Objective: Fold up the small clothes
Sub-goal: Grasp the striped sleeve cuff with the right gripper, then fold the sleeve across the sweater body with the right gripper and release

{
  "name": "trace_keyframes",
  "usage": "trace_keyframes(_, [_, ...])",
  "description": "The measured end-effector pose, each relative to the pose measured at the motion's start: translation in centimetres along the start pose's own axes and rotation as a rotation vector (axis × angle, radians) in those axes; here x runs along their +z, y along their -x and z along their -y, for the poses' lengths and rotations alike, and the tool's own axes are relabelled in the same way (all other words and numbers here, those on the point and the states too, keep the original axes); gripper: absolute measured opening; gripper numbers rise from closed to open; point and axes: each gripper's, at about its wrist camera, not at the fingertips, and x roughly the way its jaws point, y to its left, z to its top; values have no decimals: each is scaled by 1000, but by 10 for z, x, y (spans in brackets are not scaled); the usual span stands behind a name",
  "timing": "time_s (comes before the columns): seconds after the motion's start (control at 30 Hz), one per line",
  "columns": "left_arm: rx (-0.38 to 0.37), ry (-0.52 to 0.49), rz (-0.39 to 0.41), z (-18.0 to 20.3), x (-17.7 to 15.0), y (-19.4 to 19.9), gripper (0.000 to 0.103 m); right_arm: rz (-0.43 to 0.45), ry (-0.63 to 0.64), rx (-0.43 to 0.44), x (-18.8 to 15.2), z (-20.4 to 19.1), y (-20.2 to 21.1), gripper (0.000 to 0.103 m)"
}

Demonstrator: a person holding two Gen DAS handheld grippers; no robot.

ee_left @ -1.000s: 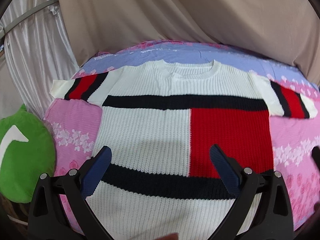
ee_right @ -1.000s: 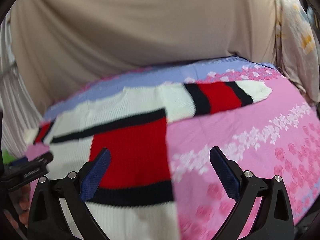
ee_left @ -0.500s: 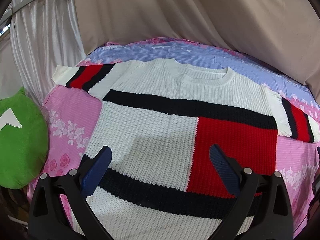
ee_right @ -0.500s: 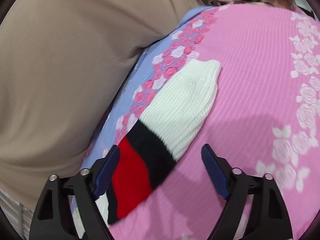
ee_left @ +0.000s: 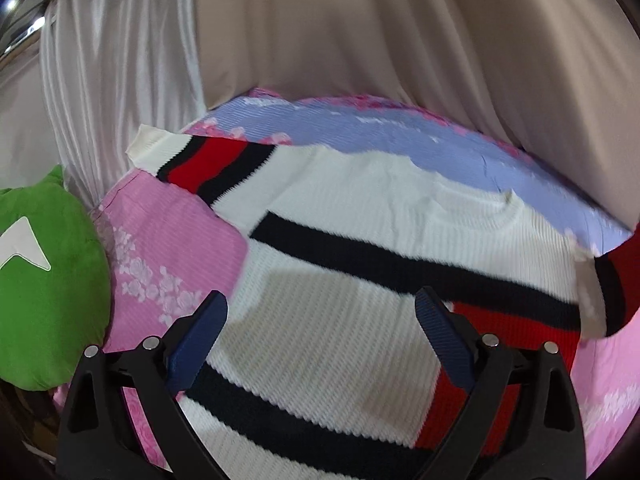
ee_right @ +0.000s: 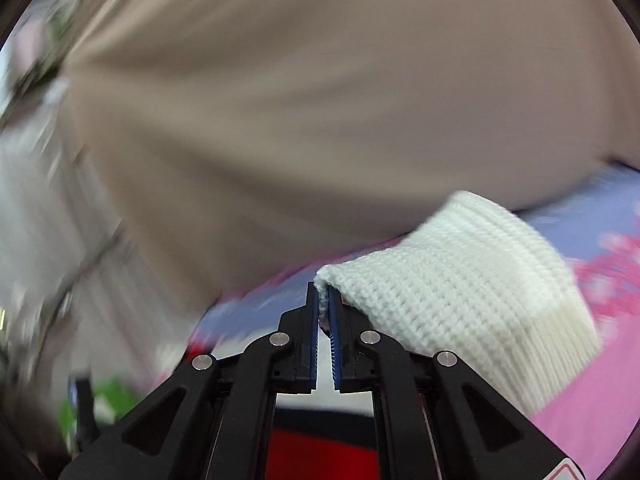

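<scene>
A white knit sweater (ee_left: 360, 208) with black stripes and a red block lies flat on a pink and lilac bedsheet (ee_left: 168, 240). Its left sleeve (ee_left: 208, 160) lies spread out at the upper left. My left gripper (ee_left: 320, 312) is open and empty above the sweater's lower body. My right gripper (ee_right: 325, 300) is shut on the white cuff (ee_right: 460, 280) of the right sleeve and holds it lifted off the sheet. In the left wrist view that raised right sleeve (ee_left: 612, 280) hangs folded over at the right edge.
A green plush cushion (ee_left: 44, 280) sits off the bed's left edge. Beige curtains (ee_left: 380, 32) and white drapes (ee_left: 112, 80) hang close behind the bed. The pink sheet (ee_right: 592, 400) shows to the right in the right wrist view.
My right gripper closed on the right sleeve's cuff and lifted it, swinging it inward over the sweater. My left gripper drifted left, staying open.
</scene>
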Motion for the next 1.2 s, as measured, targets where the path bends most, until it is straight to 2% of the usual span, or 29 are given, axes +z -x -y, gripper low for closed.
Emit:
trace_keyframes(0.03, [-5, 19, 6, -7, 6, -1, 93, -76, 50, 29, -13, -30, -29, 7])
trace_keyframes(0.07, [-17, 39, 7, -14, 14, -4, 93, -124, 92, 22, -27, -51, -51, 9])
trace_keyframes(0.13, [-56, 67, -1, -22, 26, -9, 94, -215, 140, -33, -58, -73, -83, 11])
trace_keyframes(0.17, [-86, 77, -6, -25, 32, -13, 94, -246, 118, -65, -75, -77, -89, 12])
trace_keyframes(0.23, [-146, 84, -12, -23, 40, -20, 96, -249, 40, -92, -100, -73, -76, 17])
trace_keyframes(0.3, [-201, 71, -20, -12, 45, -31, 96, -237, -29, -172, -118, -62, -53, 36])
trace_keyframes(0.33, [-228, 50, -29, -1, 46, -38, 97, -236, -62, -216, -127, -56, -40, 39])
trace_keyframes(0.4, [-258, 5, -50, 21, 44, -50, 97, -266, -106, -309, -137, -42, -18, 40])
trace_keyframes(0.47, [-292, -73, -88, 54, 37, -61, 96, -289, -135, -359, -137, -30, -6, 40])
trace_keyframes(0.53, [-311, -128, -106, 77, 30, -63, 96, -301, -160, -319, -125, -26, -11, 40])
trace_keyframes(0.63, [-301, -104, -109, 82, 20, -60, 96, -331, -140, -252, -110, -37, -51, 42])
trace_keyframes(0.77, [-243, -57, -111, 51, 20, -60, 96, -386, -170, -154, -105, -38, -131, 45])
trace_keyframes(0.87, [-180, -29, -100, 17, 28, -64, 96, -435, -191, -131, -110, -34, -180, 45])
trace_keyframes(0.9, [-159, -19, -95, 5, 31, -66, 96, -444, -199, -129, -111, -33, -190, 37])
trace_keyframes(0.93, [-138, -8, -91, -8, 34, -68, 96, -438, -210, -128, -110, -32, -197, 24])
trace_keyframes(0.97, [-126, 3, -89, -18, 36, -70, 96, -417, -224, -125, -105, -34, -197, 7])
trace_keyframes(1.0, [-114, 20, -84, -31, 39, -72, 96, -362, -222, -130, -98, -41, -190, 7])
trace_keyframes(1.03, [-109, 31, -81, -38, 41, -73, 96, -287, -187, -120, -84, -57, -179, 7])
trace_keyframes(1.1, [-99, 70, -68, -59, 47, -76, 96, -259, -83, -85, -72, -88, -185, 7])
trace_keyframes(1.13, [-103, 81, -65, -64, 49, -76, 96, -303, 2, -51, -73, -114, -197, 8])
trace_keyframes(1.17, [-110, 95, -62, -70, 52, -77, 96, -377, 63, -33, -81, -132, -214, 14])
trace_keyframes(1.2, [-117, 102, -59, -73, 55, -78, 96, -464, 127, -29, -96, -148, -231, 15])
